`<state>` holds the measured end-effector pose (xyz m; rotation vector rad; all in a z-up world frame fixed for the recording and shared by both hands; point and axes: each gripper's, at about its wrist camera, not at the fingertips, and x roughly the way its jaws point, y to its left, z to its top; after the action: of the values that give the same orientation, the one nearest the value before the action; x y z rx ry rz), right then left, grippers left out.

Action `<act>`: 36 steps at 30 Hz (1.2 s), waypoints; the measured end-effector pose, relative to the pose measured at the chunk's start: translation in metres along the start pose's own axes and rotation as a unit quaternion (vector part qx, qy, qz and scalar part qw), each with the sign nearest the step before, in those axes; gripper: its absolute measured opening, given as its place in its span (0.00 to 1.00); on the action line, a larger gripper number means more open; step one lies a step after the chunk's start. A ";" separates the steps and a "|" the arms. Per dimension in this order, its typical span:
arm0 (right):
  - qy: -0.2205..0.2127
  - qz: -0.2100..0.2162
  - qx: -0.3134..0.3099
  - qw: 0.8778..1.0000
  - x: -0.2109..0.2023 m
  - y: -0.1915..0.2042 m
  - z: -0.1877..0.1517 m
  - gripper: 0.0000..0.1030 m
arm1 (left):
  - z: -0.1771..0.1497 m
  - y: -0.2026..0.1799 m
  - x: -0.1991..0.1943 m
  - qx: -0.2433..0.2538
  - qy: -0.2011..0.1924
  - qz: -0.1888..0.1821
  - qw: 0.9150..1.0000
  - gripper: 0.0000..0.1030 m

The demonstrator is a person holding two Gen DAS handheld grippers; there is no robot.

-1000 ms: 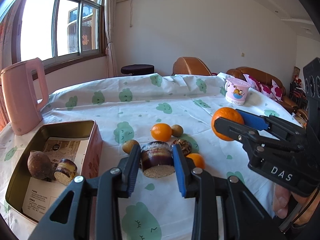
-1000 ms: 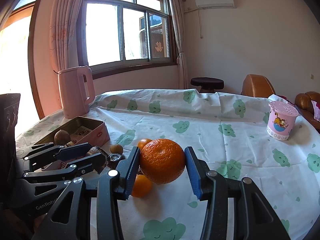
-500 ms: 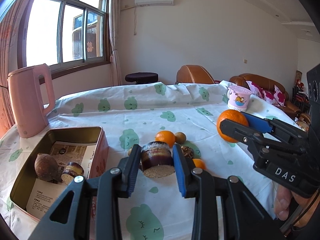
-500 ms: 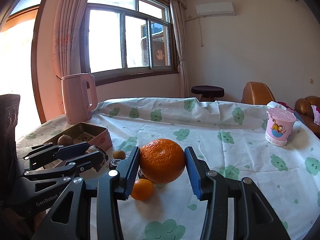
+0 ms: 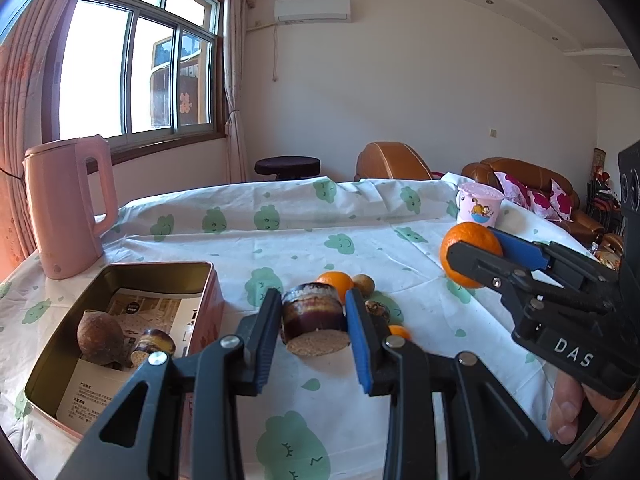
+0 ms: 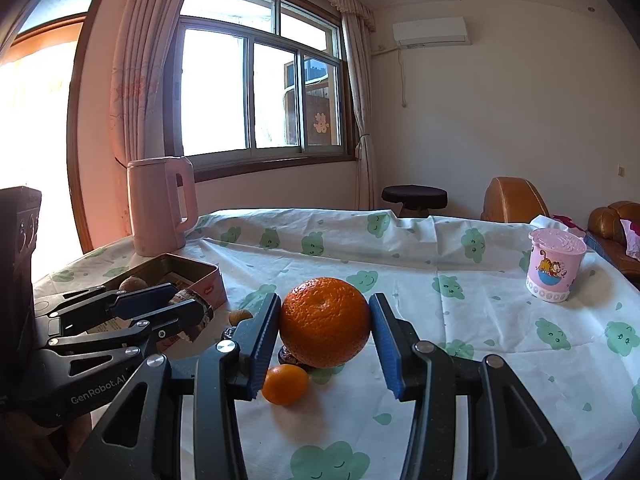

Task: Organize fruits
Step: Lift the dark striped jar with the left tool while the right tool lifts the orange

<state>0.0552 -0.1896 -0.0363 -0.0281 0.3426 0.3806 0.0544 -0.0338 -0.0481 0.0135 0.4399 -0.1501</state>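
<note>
My left gripper (image 5: 314, 328) is shut on a dark purple cut piece of fruit (image 5: 314, 318) and holds it above the table, right of the open tin box (image 5: 120, 280). The box holds a brown round fruit (image 5: 100, 338) and another cut purple piece (image 5: 152, 346). My right gripper (image 6: 324, 328) is shut on a large orange (image 6: 325, 322), held above the table; it shows in the left wrist view too (image 5: 466, 254). On the cloth lie a small orange (image 6: 285, 384), another orange (image 5: 335, 282), a small brown fruit (image 5: 363, 283) and a dark fruit (image 5: 378, 310).
A pink kettle (image 5: 68, 204) stands behind the box at the far left. A pink cartoon cup (image 6: 554, 264) stands at the far right of the table. The table has a white cloth with green prints (image 6: 480, 320). Sofas and a stool stand beyond.
Both grippers have risen and tilted up with their fruit still held; the table and loose fruit sit lower in both views.
</note>
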 end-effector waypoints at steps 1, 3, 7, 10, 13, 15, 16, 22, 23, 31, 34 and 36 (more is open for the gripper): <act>-0.001 0.000 0.000 1.000 -0.001 0.000 0.000 0.46 | 0.000 0.000 -0.001 0.000 -0.002 0.001 1.000 0.33; -0.003 0.000 -0.001 1.000 -0.001 0.001 0.000 0.46 | 0.000 0.000 -0.002 0.000 -0.005 0.002 1.000 0.33; -0.007 -0.001 -0.001 1.000 -0.003 0.000 0.000 0.46 | 0.000 0.000 -0.004 0.000 -0.009 0.003 1.000 0.30; -0.008 -0.001 -0.002 1.000 -0.003 0.001 0.000 0.46 | 0.000 -0.001 -0.003 0.002 -0.007 -0.001 1.000 0.22; -0.008 -0.001 -0.002 1.000 -0.003 0.000 0.000 0.46 | 0.001 -0.001 -0.001 0.006 -0.002 -0.006 1.000 0.10; -0.008 -0.001 -0.002 1.000 -0.003 0.001 0.000 0.46 | 0.001 -0.002 0.001 0.007 0.004 -0.007 1.000 0.11; -0.008 -0.001 -0.002 1.000 -0.003 0.000 0.000 0.46 | 0.001 -0.002 0.001 0.006 0.005 -0.008 1.000 0.11; -0.009 -0.001 -0.001 1.000 -0.003 0.000 0.000 0.46 | 0.000 -0.005 0.006 0.016 0.019 -0.012 1.000 0.61; -0.009 -0.002 -0.001 1.000 -0.003 0.000 0.000 0.46 | 0.000 -0.008 0.007 0.021 0.024 -0.011 0.999 0.70; -0.008 -0.001 0.000 1.000 -0.003 -0.001 0.001 0.46 | -0.004 -0.008 0.038 0.018 0.110 -0.037 0.993 0.71; -0.008 -0.001 0.000 1.000 -0.003 -0.001 0.001 0.46 | -0.007 -0.008 0.047 0.015 0.134 -0.047 0.990 0.71; -0.008 -0.001 0.000 1.000 -0.003 -0.001 0.001 0.46 | -0.009 -0.011 0.052 0.019 0.150 -0.051 0.987 0.70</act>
<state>0.0531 -0.1917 -0.0348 -0.0253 0.3266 0.3782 0.0961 -0.0514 -0.0779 0.0529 0.7396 -0.2582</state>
